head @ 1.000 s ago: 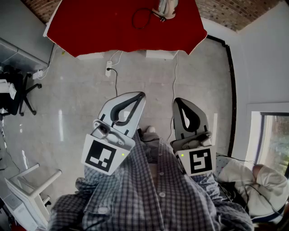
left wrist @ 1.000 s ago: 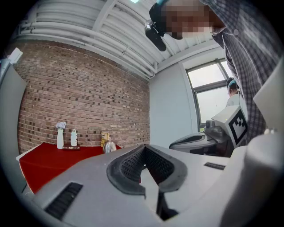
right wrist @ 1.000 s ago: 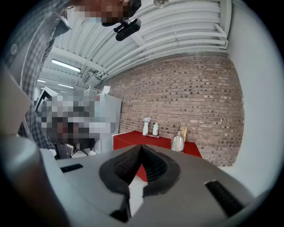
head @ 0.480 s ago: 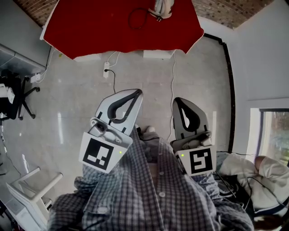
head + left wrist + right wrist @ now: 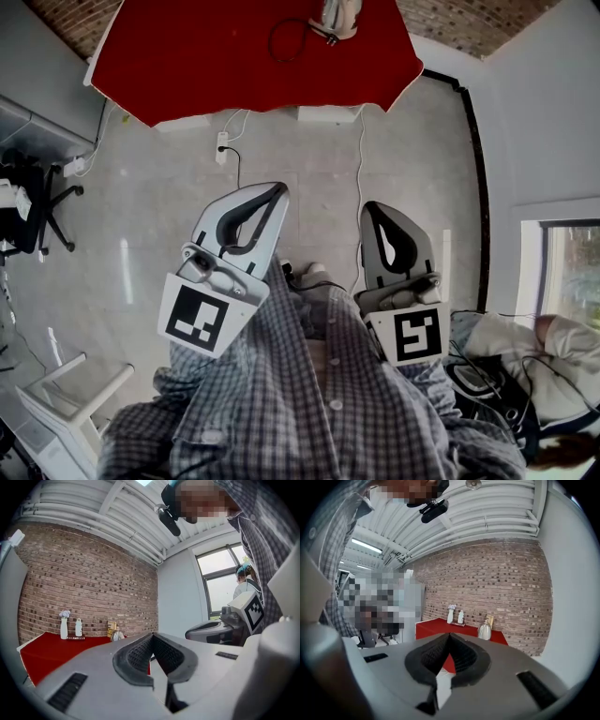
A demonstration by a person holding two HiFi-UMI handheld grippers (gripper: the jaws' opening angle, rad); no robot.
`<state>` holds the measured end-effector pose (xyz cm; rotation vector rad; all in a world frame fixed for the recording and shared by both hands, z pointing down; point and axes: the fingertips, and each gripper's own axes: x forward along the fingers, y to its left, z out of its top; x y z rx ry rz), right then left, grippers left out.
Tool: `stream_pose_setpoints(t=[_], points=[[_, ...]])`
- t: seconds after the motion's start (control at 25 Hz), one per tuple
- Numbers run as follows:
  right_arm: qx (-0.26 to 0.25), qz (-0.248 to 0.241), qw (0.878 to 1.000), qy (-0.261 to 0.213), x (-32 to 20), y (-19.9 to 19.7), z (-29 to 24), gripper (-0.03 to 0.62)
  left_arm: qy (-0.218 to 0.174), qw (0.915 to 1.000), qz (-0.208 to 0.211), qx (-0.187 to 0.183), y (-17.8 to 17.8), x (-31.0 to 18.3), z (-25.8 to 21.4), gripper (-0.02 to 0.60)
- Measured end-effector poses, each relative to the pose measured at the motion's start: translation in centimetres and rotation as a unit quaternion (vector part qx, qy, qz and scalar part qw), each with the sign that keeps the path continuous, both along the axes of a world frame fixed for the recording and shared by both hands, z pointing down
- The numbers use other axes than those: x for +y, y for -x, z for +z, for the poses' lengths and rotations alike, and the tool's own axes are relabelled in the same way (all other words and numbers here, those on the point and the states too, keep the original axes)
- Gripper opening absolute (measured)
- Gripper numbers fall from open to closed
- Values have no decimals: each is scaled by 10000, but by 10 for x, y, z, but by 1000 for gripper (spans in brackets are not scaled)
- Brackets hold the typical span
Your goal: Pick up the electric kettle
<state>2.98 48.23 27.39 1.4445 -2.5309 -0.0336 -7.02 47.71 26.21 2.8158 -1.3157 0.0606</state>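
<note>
Head view, and the electric kettle sits right up at twelve o'clock, on the far edge of the red counter, well apart from both tools. Left gripper hangs at seven o'clock, right gripper at five, both close to the person's checked shirt. A wide stretch of pale, glossy floor lies between them and the counter.

Left gripper view: the jaws are pressed together with nothing between them, and the kettle shows small at about eleven o'clock of the tips. Right gripper view: same story, jaws closed and empty, with the kettle at one o'clock beyond them.

This looks like the approach stage, with the pick-up not yet begun. The next move calls for crossing the floor, spreading one set of jaws and lining them up on the handle, which is too small to make out from here.

On textures, the kettle reads as shiny metal, rounded and narrowing towards the top. A dark cord loops at its nine o'clock, and it could drag on the lift. The counter cloth looks matte. The gripper pads are black and ribbed, set in smooth grey shells.
</note>
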Motion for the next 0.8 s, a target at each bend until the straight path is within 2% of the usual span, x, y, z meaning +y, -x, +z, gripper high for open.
stream_pose_setpoints(t=[0.36,0.8], points=[[-32,314,9995,-82,13,8,-2,6,-63,9999,146,-56,17,16,1,6],[156,420,9990,-54,18,10,0,6,-45,10000,16,56,35,23,2,6]])
